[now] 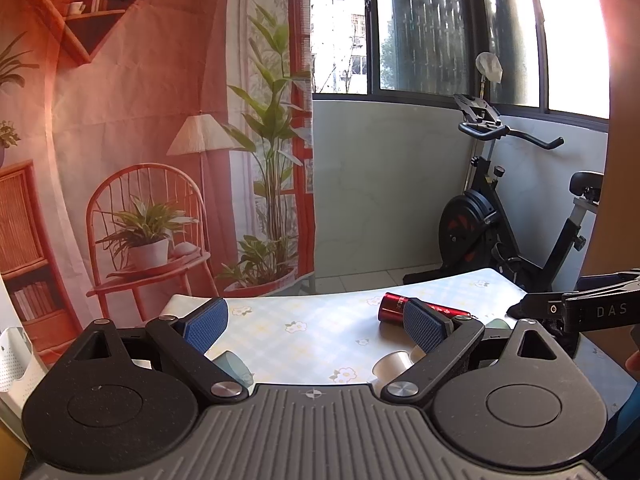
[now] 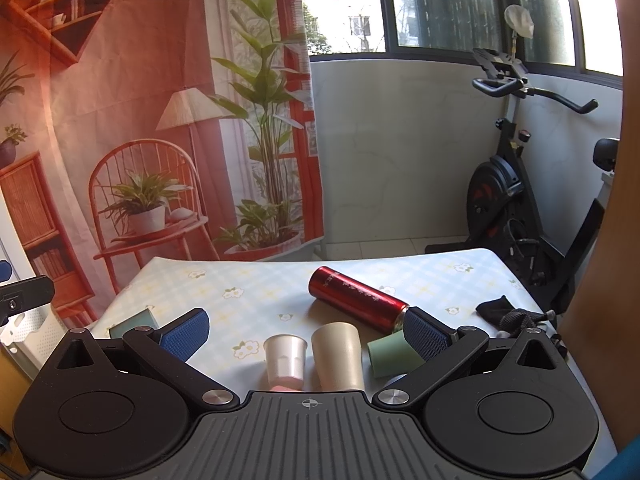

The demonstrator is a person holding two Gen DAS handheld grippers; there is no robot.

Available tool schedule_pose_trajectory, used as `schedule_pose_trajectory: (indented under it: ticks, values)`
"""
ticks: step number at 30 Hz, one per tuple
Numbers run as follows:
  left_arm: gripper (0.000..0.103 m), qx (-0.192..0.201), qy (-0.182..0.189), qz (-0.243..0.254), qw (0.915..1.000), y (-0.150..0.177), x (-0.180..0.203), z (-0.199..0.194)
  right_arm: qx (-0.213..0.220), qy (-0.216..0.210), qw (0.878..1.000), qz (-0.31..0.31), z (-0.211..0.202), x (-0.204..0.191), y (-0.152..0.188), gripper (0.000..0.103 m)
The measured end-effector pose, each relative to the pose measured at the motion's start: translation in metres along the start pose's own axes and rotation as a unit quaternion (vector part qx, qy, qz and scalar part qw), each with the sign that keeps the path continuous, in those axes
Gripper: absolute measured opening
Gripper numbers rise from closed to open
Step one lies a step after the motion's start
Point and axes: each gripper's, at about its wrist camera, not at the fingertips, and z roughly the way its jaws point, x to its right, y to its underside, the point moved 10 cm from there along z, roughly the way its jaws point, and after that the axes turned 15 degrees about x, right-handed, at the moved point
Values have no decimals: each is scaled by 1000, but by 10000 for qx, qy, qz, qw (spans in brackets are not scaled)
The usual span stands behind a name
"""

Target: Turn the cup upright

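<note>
Right hand-held gripper [image 2: 306,334] gapes wide, empty, near the beige cup [image 2: 338,356]: likely light, stiff, slippery; grip mid-wall

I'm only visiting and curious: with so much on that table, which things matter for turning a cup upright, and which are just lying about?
For the job:
- white cup
- beige cup, upside down
- green cup, on its side
- teal cup
- right gripper, open
- left gripper, open

Lying about:
- red flask, on its side
- black pouch
- exercise bike
</note>
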Motion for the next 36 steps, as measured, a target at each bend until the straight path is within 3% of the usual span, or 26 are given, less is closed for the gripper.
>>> schedule_pose_trajectory:
  ticks: [24,29,36]
  values:
    - [96,-6,34,-17,10000,1,1,0,-2,-1,10000,8,0,-1,-1,102]
    - [96,-161,115,-147,9997,8,2,6,56,14,10000,8,4,2,-1,102]
    - [96,-461,192,-150,9986,26,2,32,-155,303,9991,262,27,32,27,103]
